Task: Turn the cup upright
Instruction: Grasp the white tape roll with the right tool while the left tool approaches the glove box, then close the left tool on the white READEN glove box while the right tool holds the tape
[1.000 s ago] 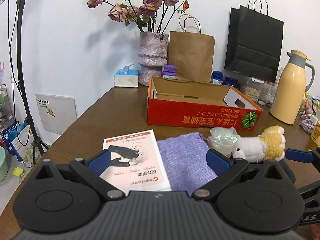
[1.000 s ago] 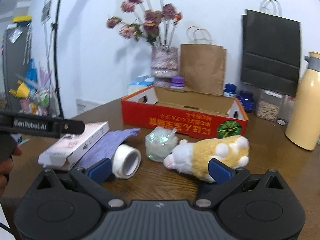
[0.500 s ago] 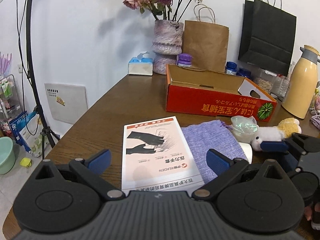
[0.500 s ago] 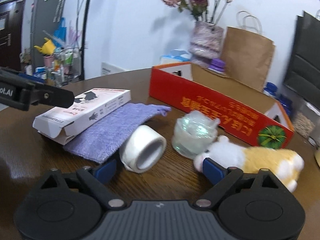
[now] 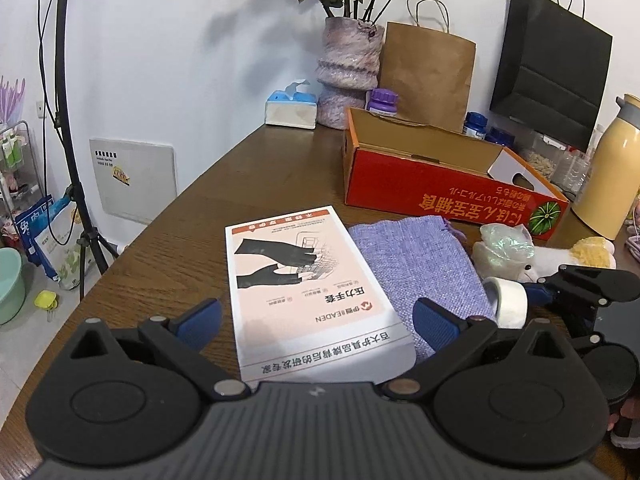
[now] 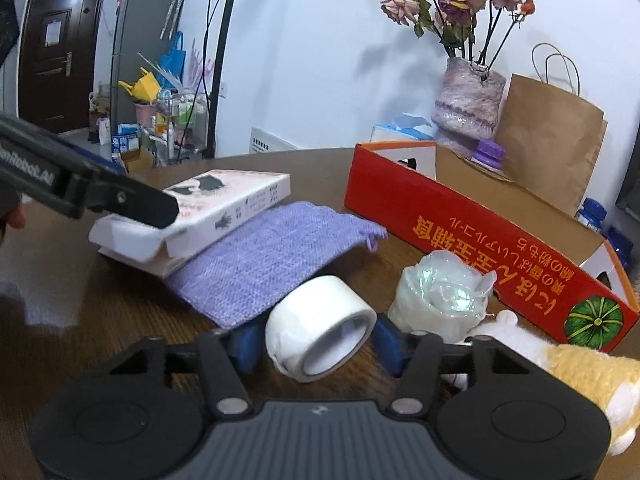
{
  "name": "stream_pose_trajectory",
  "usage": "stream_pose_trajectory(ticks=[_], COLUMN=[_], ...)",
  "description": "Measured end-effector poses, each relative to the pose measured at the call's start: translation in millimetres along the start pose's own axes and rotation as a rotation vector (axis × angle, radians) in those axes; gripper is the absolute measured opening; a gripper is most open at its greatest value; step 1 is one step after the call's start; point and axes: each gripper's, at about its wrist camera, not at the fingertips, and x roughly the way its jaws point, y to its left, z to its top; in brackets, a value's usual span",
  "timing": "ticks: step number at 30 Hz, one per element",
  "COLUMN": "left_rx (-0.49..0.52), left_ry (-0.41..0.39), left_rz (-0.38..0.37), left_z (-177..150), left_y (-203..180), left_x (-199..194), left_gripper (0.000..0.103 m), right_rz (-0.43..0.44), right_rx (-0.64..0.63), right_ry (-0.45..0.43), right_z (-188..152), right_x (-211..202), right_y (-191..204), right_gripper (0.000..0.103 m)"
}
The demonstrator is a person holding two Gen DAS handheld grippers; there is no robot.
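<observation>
1. Since a second back, the right gripper [image 6: 316, 340] has swung down and in on the cup [image 6: 320, 332], so the plush toy [image 6: 580, 364] that sat in the middle of its view is now off to the right edge. Its jaws have just been closing, with the cup between them.
2. Where the cup is: lying on its side on the worktop [image 5: 168, 248], mouth pointing toward the right gripper and a bit to the right. It's just beside the edge of the purple cloth [image 6: 272, 260], with the crinkly plastic-wrapped thing [image 6: 440, 296] close on its other side.
3. Right gripper state: clamped on the cup as far as I can see, one blue pad against each side of the wall.
4. Left gripper [image 5: 316, 320]: jaws spread wide, holding nothing, hovering over the near end of the glove box [image 5: 304, 280].
5. Step in hand, I'd say: the grasp is just about made and the flip itself hasn't started, since the cup is not yet off its side.
6. Next move, my guess: lift it a little clear of the worktop, roll the wrist until the mouth faces up, and set it down on a bare patch. The walls look thin, so easy on the squeeze, and mind the cloth edge.
</observation>
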Motion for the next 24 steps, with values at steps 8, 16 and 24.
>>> stream_pose_trajectory(ticks=[8,16,24], left_rx=[-0.007,-0.025,-0.025], left_ry=[0.011,0.041,0.086], left_rz=[0.000,0.000,0.050], left_z=[0.4,4.7,22.0], left_y=[0.5,0.7,-3.1], left_x=[5.4,16.1,33.4], left_gripper=[0.103,0.103,0.103], right_rz=[-0.016,-0.151,-0.249], right_rx=[0.053,0.146,0.166], right_ry=[-0.036,-0.094,-0.158], right_z=[-4.2,-12.6,-17.8], right_x=[-8.5,-29.6,-46.3], right_y=[-7.3,-10.7,-8.6], right_gripper=[0.052,0.052,0.052])
